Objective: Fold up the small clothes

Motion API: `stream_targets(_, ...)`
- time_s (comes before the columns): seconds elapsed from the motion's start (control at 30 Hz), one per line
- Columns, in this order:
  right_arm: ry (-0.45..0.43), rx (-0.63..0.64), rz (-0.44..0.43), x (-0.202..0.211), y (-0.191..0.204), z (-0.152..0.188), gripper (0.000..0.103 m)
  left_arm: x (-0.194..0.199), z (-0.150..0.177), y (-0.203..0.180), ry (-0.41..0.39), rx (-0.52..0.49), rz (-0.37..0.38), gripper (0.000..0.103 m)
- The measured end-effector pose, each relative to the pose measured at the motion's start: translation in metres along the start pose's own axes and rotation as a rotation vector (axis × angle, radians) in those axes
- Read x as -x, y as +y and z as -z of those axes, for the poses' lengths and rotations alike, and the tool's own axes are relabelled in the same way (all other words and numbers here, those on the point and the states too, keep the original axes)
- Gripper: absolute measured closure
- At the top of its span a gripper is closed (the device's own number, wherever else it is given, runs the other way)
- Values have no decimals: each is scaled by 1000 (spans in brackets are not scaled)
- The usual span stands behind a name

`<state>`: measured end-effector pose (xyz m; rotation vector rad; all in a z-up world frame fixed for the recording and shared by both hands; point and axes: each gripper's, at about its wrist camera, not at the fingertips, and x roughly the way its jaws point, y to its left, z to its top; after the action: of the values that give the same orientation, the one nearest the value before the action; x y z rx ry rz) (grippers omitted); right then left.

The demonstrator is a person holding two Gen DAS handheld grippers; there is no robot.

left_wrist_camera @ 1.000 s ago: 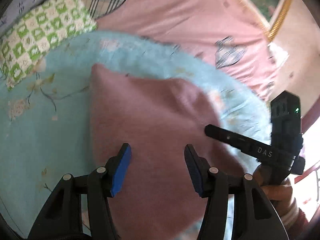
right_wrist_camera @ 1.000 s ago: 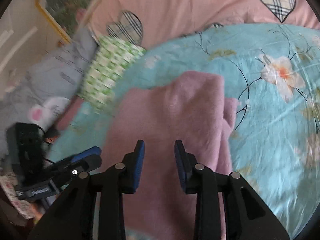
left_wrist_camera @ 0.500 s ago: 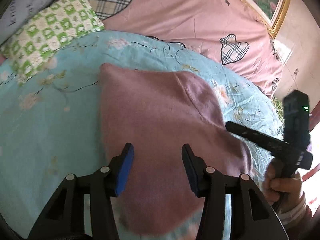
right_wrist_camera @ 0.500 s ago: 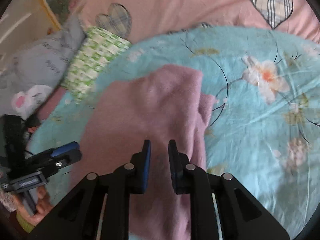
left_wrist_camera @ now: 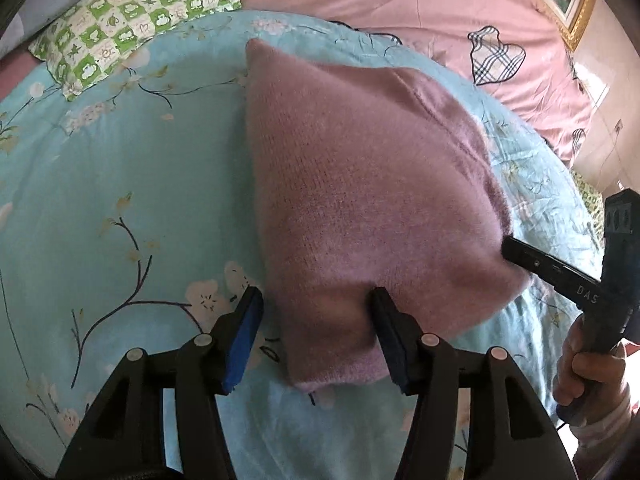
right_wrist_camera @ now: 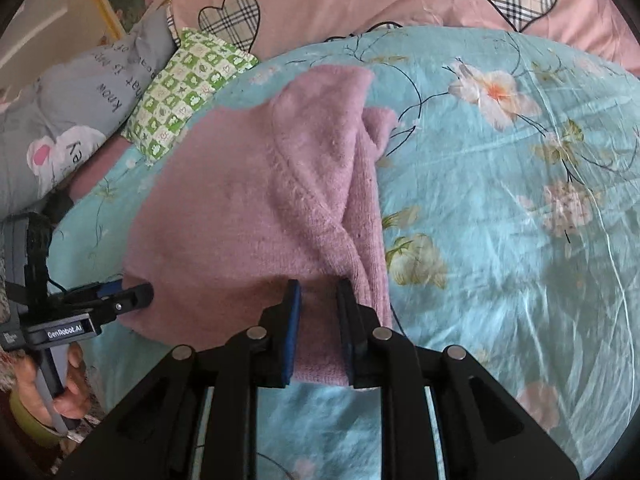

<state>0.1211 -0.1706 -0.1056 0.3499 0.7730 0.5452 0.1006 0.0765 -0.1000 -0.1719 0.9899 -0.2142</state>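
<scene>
Soft, light pink knit sweater [left_wrist_camera: 372,184], grab near hem corners: right gripper [right_wrist_camera: 318,312] pinching it, left gripper [left_wrist_camera: 316,316] jaws opening astride corner.

A bed [left_wrist_camera: 120,200] covered by a turquoise floral sheet carries a folded mauve knit garment [left_wrist_camera: 360,184] lying flat on it. A green checked pillow [left_wrist_camera: 132,20] rests at the sheet's far edge, beside a grey printed cushion [right_wrist_camera: 72,120] and pink heart-patterned bedding [left_wrist_camera: 400,4].

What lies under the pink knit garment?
The garment lies on a blue floral sheet, which shows all around it. Whatever is directly beneath the knit is covered and cannot be seen.
</scene>
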Motion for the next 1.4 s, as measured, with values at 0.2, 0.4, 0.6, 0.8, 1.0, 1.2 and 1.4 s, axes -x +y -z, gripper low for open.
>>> stream_targets(0.2, 11, -16, 5, 11, -2, 13, 83, 1, 13, 5, 11, 27, -2, 37)
stream_targets(0.4, -28, -33, -15, 33, 9, 15, 82, 23, 20, -4, -33, -5, -29, 38)
stream_targets(0.6, -79, -15, -30, 52, 24, 13, 61, 45, 21, -19, -76, -60, -104, 30)
stream_targets(0.8, -97, -20, -26, 60, 25, 9, 61, 60, 17, -33, -105, -112, -163, 22)
stream_targets(1.0, -95, -3, -26, 62, 30, 7, 60, 64, 12, -40, -115, -135, -189, 21)
stream_targets(1.2, -87, 10, -21, 48, 32, -12, 59, 53, -8, -34, -120, -134, -232, 20)
stream_targets(1.4, -81, 14, -9, 22, 33, -48, 59, 34, -39, -17, -108, -87, -257, 20)
